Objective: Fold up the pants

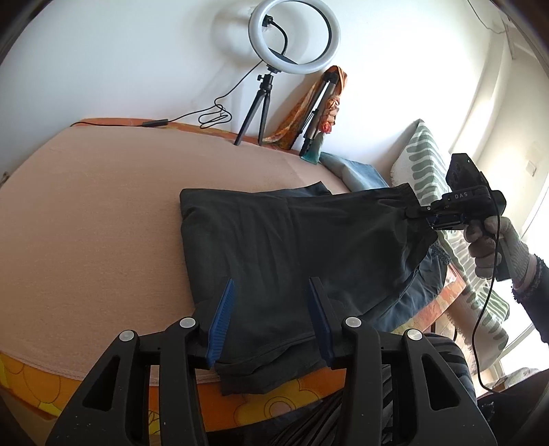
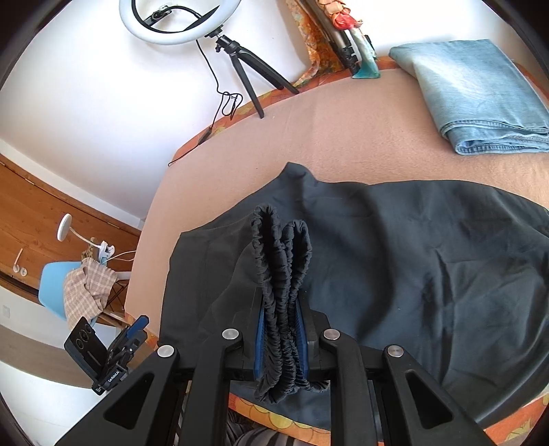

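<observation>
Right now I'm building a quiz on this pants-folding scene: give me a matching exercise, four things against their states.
Things:
1. left gripper
2. right gripper
3. folded light-blue denim jeans
4. white ring light on black tripod

States:
A. shut on the gathered elastic waistband of the dark pants
B. standing by the wall
C. open above the dark fabric
D. lying flat on the pink bed cover

Pairs: 1-C, 2-A, 3-D, 4-B
</observation>
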The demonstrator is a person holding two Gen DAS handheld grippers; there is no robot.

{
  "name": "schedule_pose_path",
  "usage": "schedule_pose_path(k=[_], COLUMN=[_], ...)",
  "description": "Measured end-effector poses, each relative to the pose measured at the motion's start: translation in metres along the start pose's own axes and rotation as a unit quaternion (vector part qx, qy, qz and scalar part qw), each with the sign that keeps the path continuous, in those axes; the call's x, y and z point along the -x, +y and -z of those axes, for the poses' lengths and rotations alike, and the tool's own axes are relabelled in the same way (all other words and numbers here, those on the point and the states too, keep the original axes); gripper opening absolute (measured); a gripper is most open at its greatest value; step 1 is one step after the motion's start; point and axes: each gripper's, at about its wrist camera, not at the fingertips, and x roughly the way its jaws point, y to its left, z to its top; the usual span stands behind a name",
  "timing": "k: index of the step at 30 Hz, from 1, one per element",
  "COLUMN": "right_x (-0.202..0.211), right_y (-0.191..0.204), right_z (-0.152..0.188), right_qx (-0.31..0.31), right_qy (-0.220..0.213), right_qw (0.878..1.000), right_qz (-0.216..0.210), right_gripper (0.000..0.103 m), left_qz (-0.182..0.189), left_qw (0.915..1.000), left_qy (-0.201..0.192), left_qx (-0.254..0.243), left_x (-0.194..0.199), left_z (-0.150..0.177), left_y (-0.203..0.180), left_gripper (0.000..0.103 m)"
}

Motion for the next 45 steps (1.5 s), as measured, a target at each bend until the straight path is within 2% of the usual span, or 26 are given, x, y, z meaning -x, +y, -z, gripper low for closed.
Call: schedule_pose_path(k=[8, 13, 25, 36, 40, 45], right_x=[0.033, 0.047, 0.092, 0.094, 0.085, 0.077], right_y=[-0.042, -0.062, -0.123, -0.163, -0.169, -0.182], right_z=[-0.004, -0.003, -0.003, -0.006, -0.006, -0.005], right_qx=[-0.029, -0.038, -0.074, -0.097, -0.083, -0.092], right_qy=[-0.008, -0.007, -0.039, -0.042, -0.033, -0.031], right_qw=[0.999, 0.998, 0.992, 0.986, 0.983, 0.981], right_qz=[0.023, 0.045, 0.096, 0.129, 0.162, 0.168], right_gripper=[0.014, 0.014, 0.014, 0.015, 0.015, 0.015], left_qz=[-0.003, 0.002, 0.016, 0.022, 0.036, 0.053], left_qw=[1.0, 1.0, 0.9995, 0.9984, 0.9974, 0.9944], left_qy=[0.003, 0.009, 0.017, 0.035, 0.045, 0.066], left_qx=[0.002, -0.001, -0.022, -0.04, -0.043, -0.063], left_x=[-0.004, -0.009, -0.018, -0.025, -0.027, -0.028], left_z=[-0.002, -0.002, -0.006, -0.005, 0.0, 0.005], left_y=[-0.002, -0.006, -0.024, -0.032, -0.035, -0.04], left_gripper=[0.042, 0.046, 0.046, 0.046, 0.046, 0.046])
